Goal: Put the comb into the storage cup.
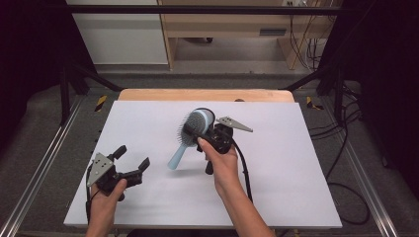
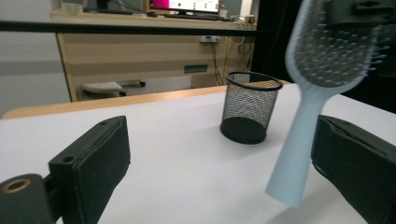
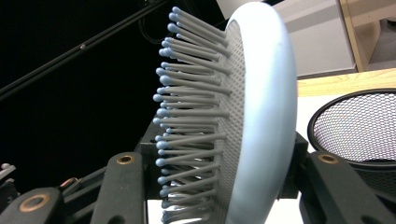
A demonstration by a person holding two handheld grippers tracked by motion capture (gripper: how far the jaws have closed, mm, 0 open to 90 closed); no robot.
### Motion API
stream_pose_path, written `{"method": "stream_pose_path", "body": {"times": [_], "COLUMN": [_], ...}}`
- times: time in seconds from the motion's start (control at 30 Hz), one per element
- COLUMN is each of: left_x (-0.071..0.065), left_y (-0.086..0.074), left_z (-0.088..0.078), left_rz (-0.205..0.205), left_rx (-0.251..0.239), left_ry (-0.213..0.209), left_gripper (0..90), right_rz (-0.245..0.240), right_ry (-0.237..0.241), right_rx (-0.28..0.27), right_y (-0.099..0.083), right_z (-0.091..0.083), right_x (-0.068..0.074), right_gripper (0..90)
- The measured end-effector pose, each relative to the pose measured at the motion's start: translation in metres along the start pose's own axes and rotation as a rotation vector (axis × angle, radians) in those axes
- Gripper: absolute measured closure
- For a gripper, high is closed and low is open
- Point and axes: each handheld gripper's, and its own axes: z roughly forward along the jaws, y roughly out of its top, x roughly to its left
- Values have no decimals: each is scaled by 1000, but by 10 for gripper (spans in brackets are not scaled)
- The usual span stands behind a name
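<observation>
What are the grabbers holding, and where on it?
The right gripper clamps the blue hairbrush by its bristled head. The left gripper is open, holding nothing.

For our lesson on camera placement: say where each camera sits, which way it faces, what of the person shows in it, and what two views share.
High view: above the person's side, looking forward and down on the table; both forearms, left gripper open, right gripper clamping the hairbrush.
Left gripper view: rides the left gripper, facing across the table; its own jaws.
Right gripper view: rides the right gripper, facing the brush head; its own jaws.
Shared: both gripper views show the mesh cup and hairbrush.
</observation>
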Motion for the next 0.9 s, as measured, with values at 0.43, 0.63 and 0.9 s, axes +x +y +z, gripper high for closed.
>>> {"method": "stream_pose_path", "body": {"times": [0.43,0.63,0.9], "left_x": [17,20,19], "left_y": [-5,-7,-7], "left_z": [1,4,5], "left_rz": [-15,-18,-22], "left_rx": [17,27,27], "left_ry": [53,61,51], "left_gripper": [43,41,41], "right_rz": [0,-11,-7], "right_ry": [-2,-1,-13], "right_rx": [-7,-15,-23], "right_y": [4,8,15], "right_z": [0,-2,-9], "right_x": [1,2,0], "right_gripper": [508,507,507]}}
